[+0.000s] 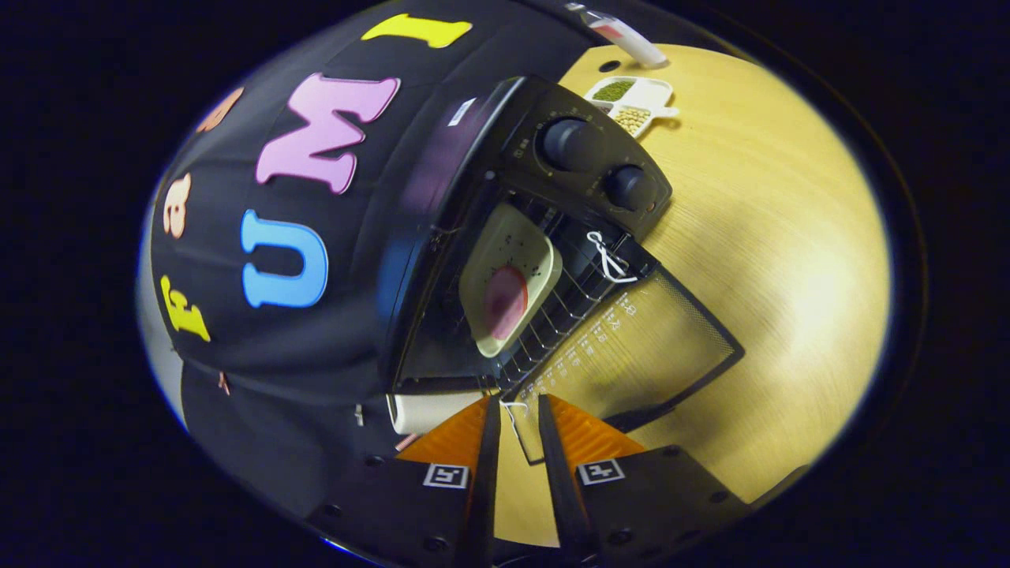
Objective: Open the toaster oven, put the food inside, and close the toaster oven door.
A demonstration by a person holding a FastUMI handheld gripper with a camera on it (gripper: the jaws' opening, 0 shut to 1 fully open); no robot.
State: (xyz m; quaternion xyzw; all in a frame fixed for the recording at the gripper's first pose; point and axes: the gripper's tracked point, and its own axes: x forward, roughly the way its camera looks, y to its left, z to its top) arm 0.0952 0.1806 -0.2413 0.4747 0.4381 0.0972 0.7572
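Note:
The black toaster oven (pixel 584 150) stands on the wooden table with its glass door (pixel 647 347) swung fully down. On the wire rack (pixel 568 304) inside rests a cream tray (pixel 513 252) that carries a round pink slice of food (pixel 505 301). A white cord (pixel 609 259) is tied at the rack's front edge. My gripper (pixel 519 414) sits at the door's near corner. That corner lies in the narrow gap between the two fingers, and both fingers touch it.
Beyond the oven, a white divided dish (pixel 635 101) holds green and pale beans on the wooden table (pixel 773 237). A white object (pixel 623 35) lies farther back. A white roll (pixel 422 412) lies beside the oven's base near the fingers.

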